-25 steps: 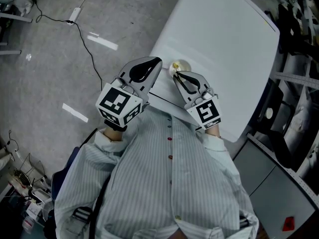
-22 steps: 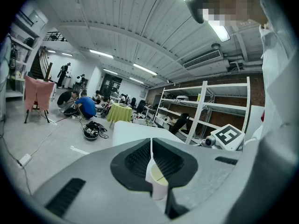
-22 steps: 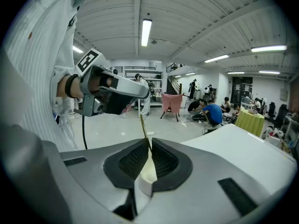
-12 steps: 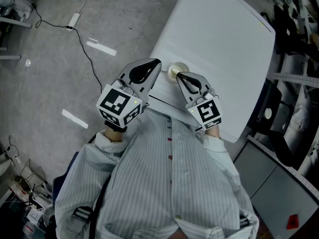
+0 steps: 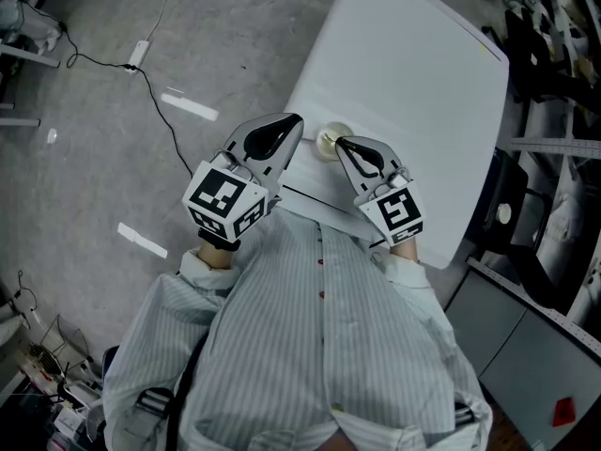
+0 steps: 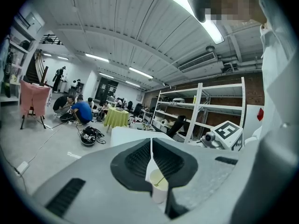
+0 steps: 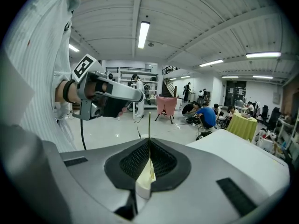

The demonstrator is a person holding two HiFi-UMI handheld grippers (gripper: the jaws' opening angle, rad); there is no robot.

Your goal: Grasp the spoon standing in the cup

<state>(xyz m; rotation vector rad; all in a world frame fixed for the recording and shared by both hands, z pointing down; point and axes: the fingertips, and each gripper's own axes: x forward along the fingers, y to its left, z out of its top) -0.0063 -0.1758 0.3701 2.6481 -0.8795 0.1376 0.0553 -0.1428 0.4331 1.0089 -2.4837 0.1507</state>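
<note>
Matt cream cup (image 6: pixel 159 192); smooth white table (image 5: pixel 423 83); striped cloth shirt (image 5: pixel 319 346).

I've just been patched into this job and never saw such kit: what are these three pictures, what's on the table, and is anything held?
No robot here: a person in a striped shirt holds a grey two-jaw claw in each hand. The top-down picture comes from a camera on the person's head; the other two come from cameras riding on each claw, looking along its jaws. On the white table stands one small cream-coloured cup with a thin yellowish spoon in it. The right claw is closed on the spoon's handle, which pokes up past its jaws. The left claw is closed on nothing, held close to the cup.
</note>
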